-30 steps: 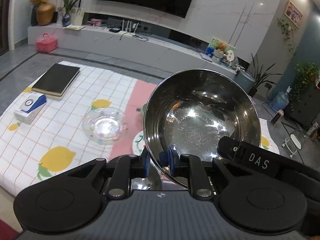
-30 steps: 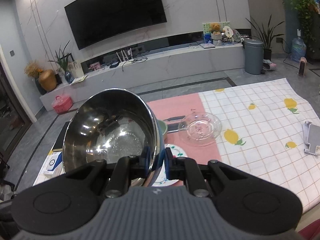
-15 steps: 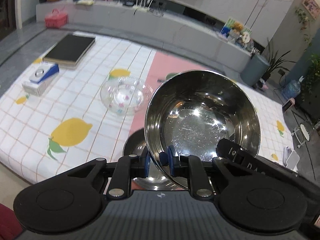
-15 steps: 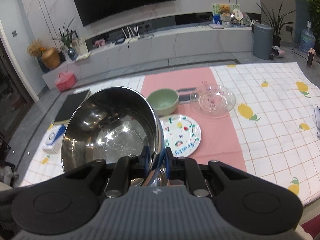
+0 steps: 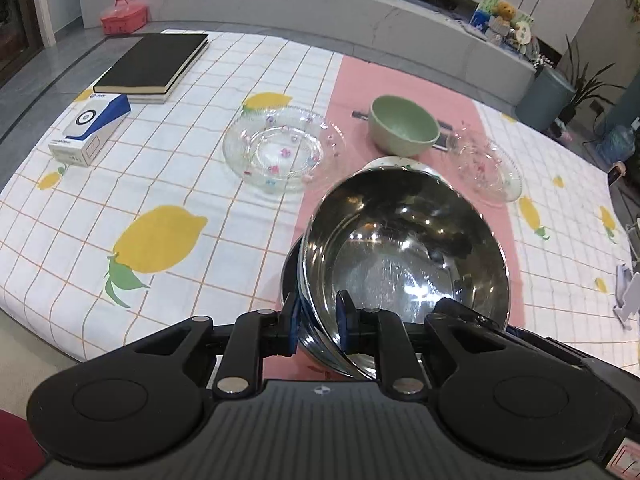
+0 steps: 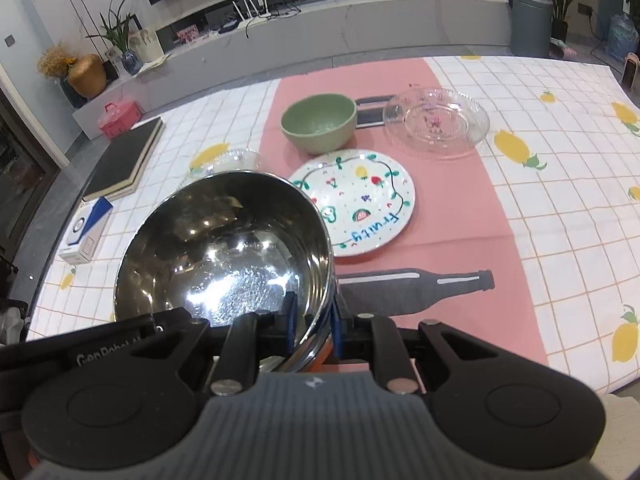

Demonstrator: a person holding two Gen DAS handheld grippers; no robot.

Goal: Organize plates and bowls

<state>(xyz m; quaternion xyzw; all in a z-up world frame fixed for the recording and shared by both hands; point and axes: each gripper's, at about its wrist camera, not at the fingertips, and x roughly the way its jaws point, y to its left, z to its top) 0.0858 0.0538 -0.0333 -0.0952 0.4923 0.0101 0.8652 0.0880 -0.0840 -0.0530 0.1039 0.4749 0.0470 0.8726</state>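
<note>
Glossy steel bowl (image 5: 404,248), clear glass plate (image 5: 280,152)

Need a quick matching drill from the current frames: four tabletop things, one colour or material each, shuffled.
Things:
1. bowl beside the painted plate
2. bowl in the grippers
3. book
4. case on the floor

Looks:
A. black
B. shiny steel
C. pink-red
D. pale green

Pairs: 1-D, 2-B, 3-A, 4-C
</note>
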